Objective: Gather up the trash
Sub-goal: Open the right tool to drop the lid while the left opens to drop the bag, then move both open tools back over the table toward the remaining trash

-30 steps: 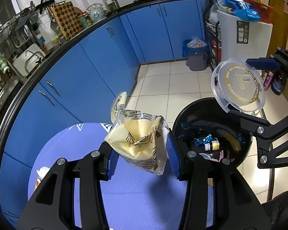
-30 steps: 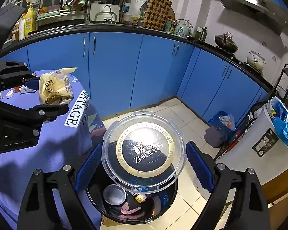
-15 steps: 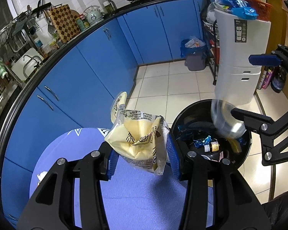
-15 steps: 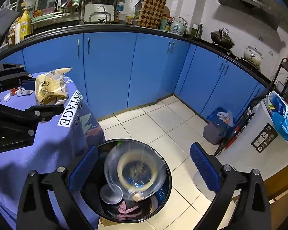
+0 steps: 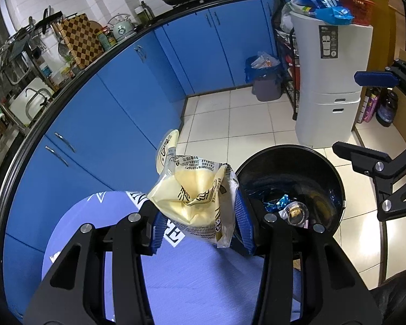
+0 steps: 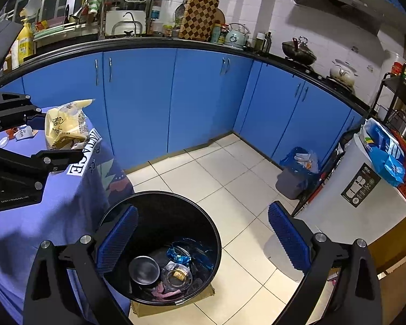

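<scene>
Crinkled yellow plastic snack bag [image 5: 195, 197] sits clamped in my left gripper [image 5: 200, 216] over the purple-clothed table's edge [image 5: 176, 270], ready for the round black bin [image 6: 159, 246] beneath my spread, empty right gripper [image 6: 203, 241].

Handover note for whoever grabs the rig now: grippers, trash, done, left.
Left gripper: shut on the crumpled yellow snack bag, held above the purple tablecloth, beside the bin.
Right gripper: open, empty, over the black bin; its jaws have just been opening.
Done: the clear round lid has dropped into the bin, on the other trash.
Left: move the bag over the bin and release; then the small scraps at the table's far end.
</scene>
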Demonstrator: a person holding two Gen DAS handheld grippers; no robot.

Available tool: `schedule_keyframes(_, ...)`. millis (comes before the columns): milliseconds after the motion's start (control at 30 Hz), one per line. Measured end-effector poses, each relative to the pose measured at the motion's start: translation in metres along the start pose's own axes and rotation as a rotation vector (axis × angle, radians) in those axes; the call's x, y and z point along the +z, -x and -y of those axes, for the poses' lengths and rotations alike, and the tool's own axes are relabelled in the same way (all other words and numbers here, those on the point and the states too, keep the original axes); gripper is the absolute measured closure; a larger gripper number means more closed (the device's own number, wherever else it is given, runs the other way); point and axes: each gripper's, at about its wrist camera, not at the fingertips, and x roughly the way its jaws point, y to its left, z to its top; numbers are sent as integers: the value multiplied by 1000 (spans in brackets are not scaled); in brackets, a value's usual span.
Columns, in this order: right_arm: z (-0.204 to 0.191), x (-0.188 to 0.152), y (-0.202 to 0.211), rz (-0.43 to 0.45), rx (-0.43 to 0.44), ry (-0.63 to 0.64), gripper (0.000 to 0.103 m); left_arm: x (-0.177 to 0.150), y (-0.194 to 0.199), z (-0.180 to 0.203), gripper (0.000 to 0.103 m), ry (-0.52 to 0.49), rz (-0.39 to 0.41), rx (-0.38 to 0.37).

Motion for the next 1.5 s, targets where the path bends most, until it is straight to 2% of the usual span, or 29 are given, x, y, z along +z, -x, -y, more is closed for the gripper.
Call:
schedule_keyframes(133, 3, -3, 0, 0, -4, -1, 9, 6, 0, 5, 55, -14, 5, -6)
schedule_keyframes(267, 5, -5, -2, -5, -12, -4, 9, 14, 3, 9, 42, -12, 26, 6)
schedule_keyframes(433, 12, -10, -4, -12, -11, -24, 9, 21, 4, 14, 33, -23, 39, 7)
schedule_keyframes(500, 14, -11, -5, -13, -12, -31, 9, 21, 3, 15, 19, -28, 36, 15)
schedule_keyframes(567, 15, -12, -5, -14, -11, -36, 9, 21, 3, 12, 11, -19, 42, 24)
schedule_keyframes(800, 10, -9, -3, -10, -1, -29, 9, 17, 6, 3, 11, 4, 29, 25)
schedule_keyframes(1100, -24, 7, 5, 7, 31, 29, 9, 0, 21, -14, 11, 39, 34, 45)
schedule_keyframes(1500, -73, 36, 32, 57, 59, 137, 9, -40, 57, -63, 11, 147, 51, 102)
